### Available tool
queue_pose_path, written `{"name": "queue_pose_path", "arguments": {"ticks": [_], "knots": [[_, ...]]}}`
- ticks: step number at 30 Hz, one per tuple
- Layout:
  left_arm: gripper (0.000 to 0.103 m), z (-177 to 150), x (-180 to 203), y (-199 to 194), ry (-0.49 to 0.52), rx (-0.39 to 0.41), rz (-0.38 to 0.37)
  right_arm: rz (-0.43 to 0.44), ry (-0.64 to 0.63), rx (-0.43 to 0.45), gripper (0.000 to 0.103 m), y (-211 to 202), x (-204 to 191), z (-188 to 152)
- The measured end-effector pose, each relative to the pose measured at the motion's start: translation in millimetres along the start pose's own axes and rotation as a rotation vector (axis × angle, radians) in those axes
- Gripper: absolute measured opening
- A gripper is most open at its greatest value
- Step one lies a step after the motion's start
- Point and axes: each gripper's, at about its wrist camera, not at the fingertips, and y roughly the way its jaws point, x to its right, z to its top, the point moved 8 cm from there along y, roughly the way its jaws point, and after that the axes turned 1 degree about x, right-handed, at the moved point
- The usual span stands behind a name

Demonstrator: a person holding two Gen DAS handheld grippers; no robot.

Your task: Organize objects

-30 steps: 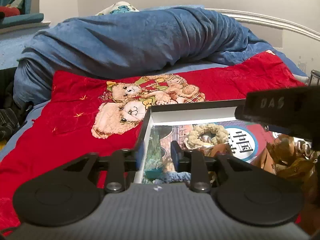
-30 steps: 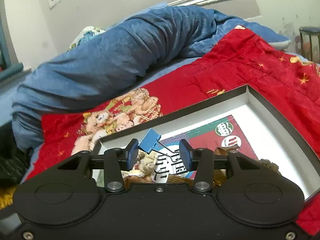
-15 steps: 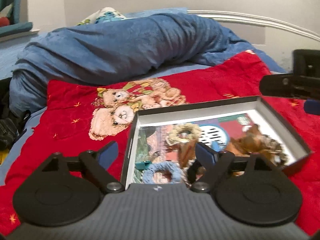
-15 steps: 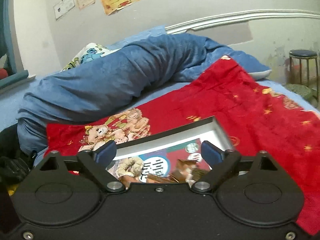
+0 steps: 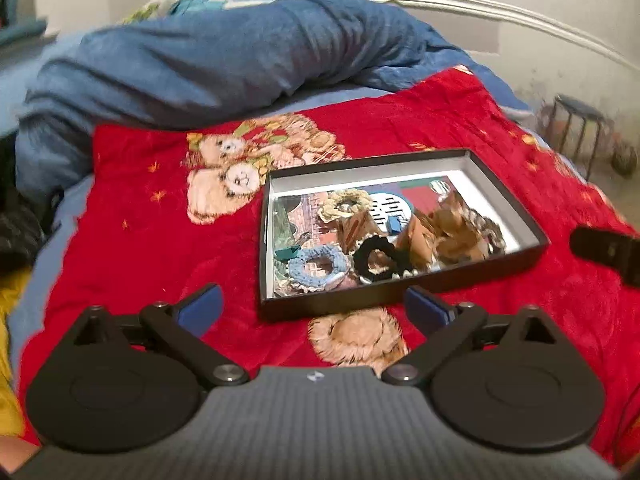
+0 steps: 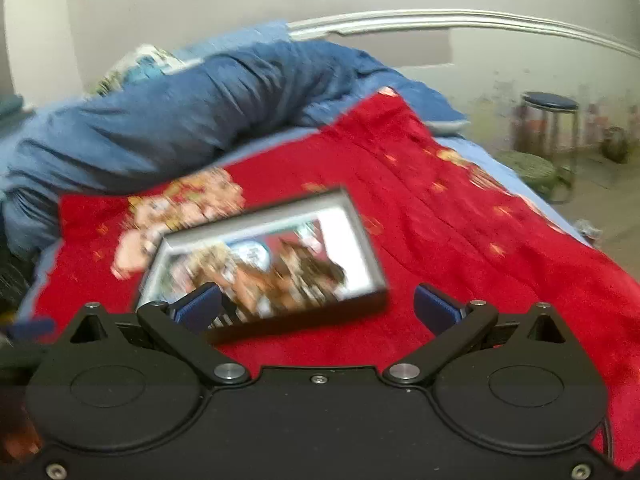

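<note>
A shallow black box (image 5: pixel 400 300) with white inner walls lies on the red blanket (image 5: pixel 140 240). It holds a light blue scrunchie (image 5: pixel 318 266), a black scrunchie (image 5: pixel 380 256), a cream scrunchie (image 5: pixel 348 200), brown hair pieces (image 5: pixel 448 232) and a small blue binder clip (image 5: pixel 394 224). My left gripper (image 5: pixel 312 312) is open and empty, above the blanket just short of the box's near edge. My right gripper (image 6: pixel 316 308) is open and empty, back from the blurred box (image 6: pixel 360 304). Part of the right gripper (image 5: pixel 604 250) shows at the right of the left wrist view.
A rolled blue duvet (image 5: pixel 200 52) lies across the bed beyond the blanket, with the white headboard rail (image 5: pixel 500 12) behind. A blue-topped stool (image 6: pixel 550 128) and a green cushion (image 6: pixel 528 168) stand on the floor to the right. Dark clothing (image 5: pixel 16 232) lies at the left edge.
Both grippers opened and pulled back and up from the box. The blue binder clip the right gripper held now lies in the box.
</note>
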Motion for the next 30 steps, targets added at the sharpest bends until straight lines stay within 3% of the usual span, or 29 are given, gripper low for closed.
{"name": "queue_pose_path", "arguments": {"ticks": [3, 10, 22, 30], "knots": [[0.103, -1.4, 9.5, -12.1, 0.085, 0.011, -0.018, -0.012, -0.042, -0.033, 0.103, -6.9, -6.5, -16.7], [0.103, -11.0, 19.6, -22.3, 0.117, -0.038, -0.011, -0.133, -0.149, 0.018, 0.103, -21.7, -22.6, -30.9], [0.103, -23.3, 9.2, -14.0, 0.109, -0.069, 0.011, -0.124, -0.162, -0.039, 0.103, -12.7, -23.5, -36.6], [0.103, -40.7, 4.0, -7.5, 0.102, -0.038, -0.083, -0.256, -0.222, -0.056, 0.103, -6.0, -25.5, -43.3]]}}
